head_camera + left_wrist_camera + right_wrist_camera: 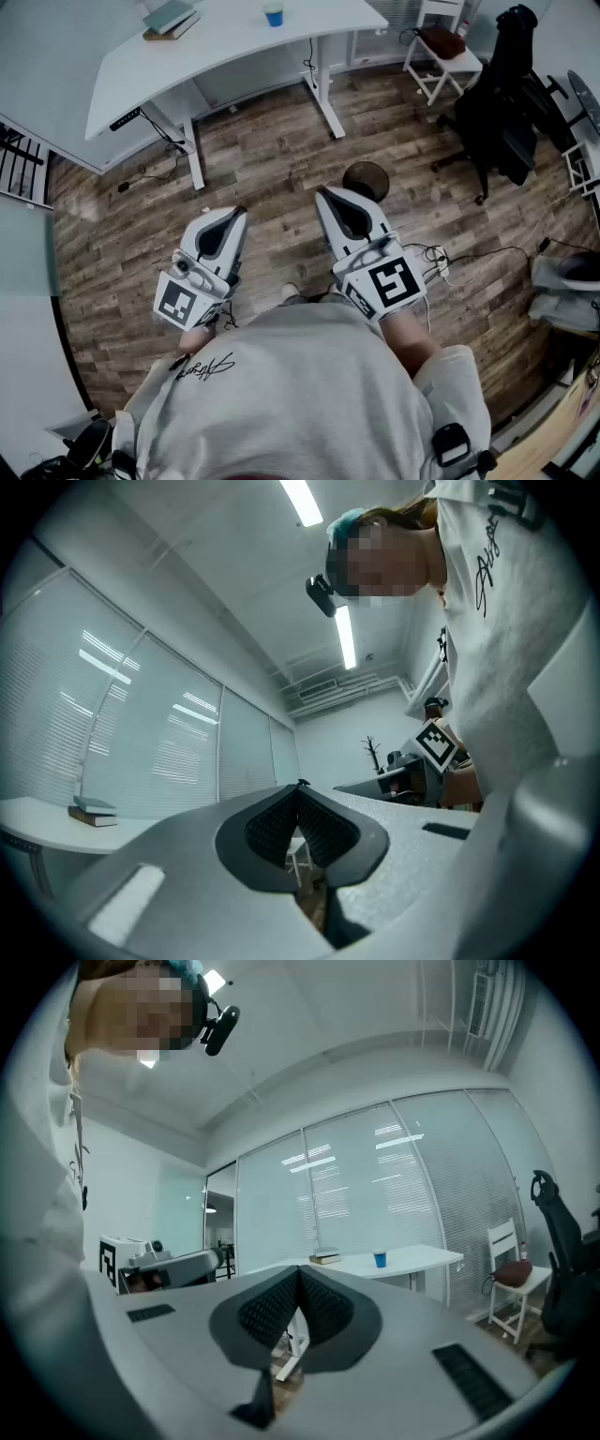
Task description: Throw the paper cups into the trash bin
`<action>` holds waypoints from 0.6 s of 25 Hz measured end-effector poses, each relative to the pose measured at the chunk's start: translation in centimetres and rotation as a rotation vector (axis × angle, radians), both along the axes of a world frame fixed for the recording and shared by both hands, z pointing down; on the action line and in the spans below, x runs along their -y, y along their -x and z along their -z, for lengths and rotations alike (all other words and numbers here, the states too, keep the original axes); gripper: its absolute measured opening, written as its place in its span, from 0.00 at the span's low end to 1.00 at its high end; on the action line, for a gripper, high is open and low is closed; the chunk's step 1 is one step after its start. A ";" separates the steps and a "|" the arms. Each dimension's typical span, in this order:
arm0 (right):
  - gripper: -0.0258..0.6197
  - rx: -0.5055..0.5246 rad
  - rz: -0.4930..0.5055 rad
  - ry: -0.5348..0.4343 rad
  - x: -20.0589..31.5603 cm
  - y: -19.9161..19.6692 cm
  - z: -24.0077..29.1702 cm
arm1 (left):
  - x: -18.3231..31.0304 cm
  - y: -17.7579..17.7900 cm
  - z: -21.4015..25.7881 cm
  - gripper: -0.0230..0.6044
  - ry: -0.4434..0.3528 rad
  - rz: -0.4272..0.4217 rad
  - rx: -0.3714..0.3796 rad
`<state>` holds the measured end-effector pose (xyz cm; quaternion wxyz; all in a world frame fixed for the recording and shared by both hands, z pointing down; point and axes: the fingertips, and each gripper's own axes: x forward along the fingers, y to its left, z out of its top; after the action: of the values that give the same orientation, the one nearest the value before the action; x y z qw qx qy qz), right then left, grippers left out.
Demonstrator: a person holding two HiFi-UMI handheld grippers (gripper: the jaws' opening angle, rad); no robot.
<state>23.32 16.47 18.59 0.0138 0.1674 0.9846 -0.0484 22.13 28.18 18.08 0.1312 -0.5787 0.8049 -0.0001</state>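
A blue paper cup (273,14) stands on the white desk (234,47) across the room; the right gripper view shows the cup (380,1259) small and far off. A dark round trash bin (366,179) sits on the wooden floor just beyond my right gripper (322,193). My left gripper (238,213) is held beside it, close to my body. Both point toward the desk with jaws shut and nothing between them. In their own views the left gripper (300,786) and right gripper (300,1269) show pads touching at the tips.
Books (170,18) lie on the desk's left part. A white chair (442,52) with a brown bag and a black office chair (506,103) stand at the right. Cables (487,258) trail on the floor. Glass walls with blinds (394,1194) stand behind the desk.
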 end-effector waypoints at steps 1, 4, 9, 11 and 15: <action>0.05 0.006 0.003 0.005 -0.3 0.2 0.1 | -0.3 0.2 0.1 0.04 -0.002 0.007 0.000; 0.05 0.017 0.001 -0.005 -0.8 0.8 0.1 | -1.1 0.6 0.0 0.04 -0.008 0.026 -0.005; 0.05 0.010 -0.020 -0.025 -0.6 1.0 -0.2 | -1.6 1.1 -0.3 0.04 -0.004 0.027 -0.015; 0.05 0.006 -0.024 -0.027 -0.8 1.2 -0.3 | -2.0 1.4 -0.1 0.04 -0.011 0.028 -0.012; 0.05 0.010 -0.038 -0.056 -1.4 1.7 -0.2 | -2.5 2.0 0.0 0.04 -0.014 0.020 -0.008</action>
<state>21.57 17.87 18.78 0.0147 0.1493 0.9885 -0.0199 20.13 30.67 18.10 0.1320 -0.5697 0.8112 0.0067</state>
